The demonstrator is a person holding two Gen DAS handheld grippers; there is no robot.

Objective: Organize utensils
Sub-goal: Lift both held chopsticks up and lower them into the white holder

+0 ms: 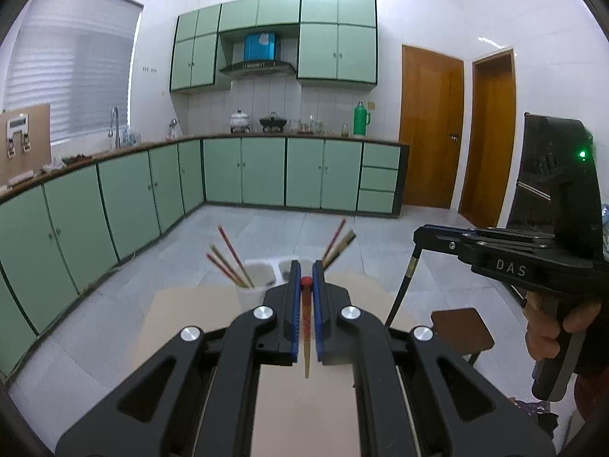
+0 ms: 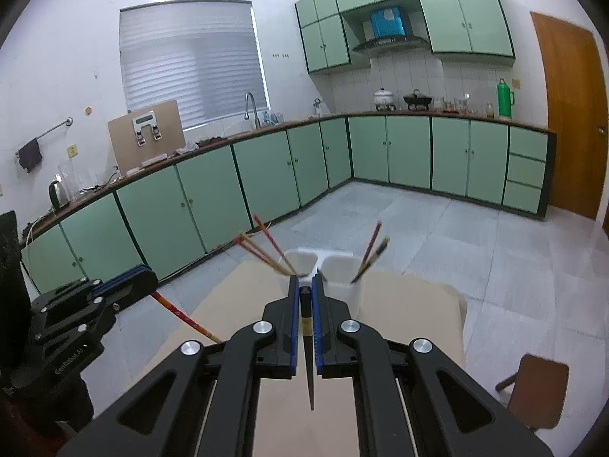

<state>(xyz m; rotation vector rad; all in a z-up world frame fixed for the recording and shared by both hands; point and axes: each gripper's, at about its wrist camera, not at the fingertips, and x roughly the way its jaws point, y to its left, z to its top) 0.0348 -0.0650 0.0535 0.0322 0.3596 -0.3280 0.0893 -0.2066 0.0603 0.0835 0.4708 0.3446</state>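
Two tools are up in the air over a tan table (image 2: pixel 411 304), and each one pinches a chopstick. The left tool (image 1: pixel 306 280) is squeezed tight on a red chopstick (image 1: pixel 306 327). The red end sits at the tips of the tool and the pale thin end hangs down toward the table. The right tool (image 2: pixel 305 285) is squeezed tight on a black chopstick (image 2: pixel 309 361). Its sharp end points down too.

A white holder (image 2: pixel 323 262) with two cups stands at the far end of the table, just past the tips of both tools. The cup on the left side of the holder has a bunch of red and tan chopsticks (image 2: pixel 262 247) leaning out to the left. The cup on the right side of the holder has a few dark chopsticks (image 2: pixel 371 251) leaning out to the right.

In the left tool's view, a hand (image 1: pixel 559 327) grips the handle of the right tool, to the right of the holder. A brown stool (image 2: pixel 536 392) stands on the floor to the right of the table. Green cupboards (image 2: pixel 266 175) run along the wall far behind the holder.
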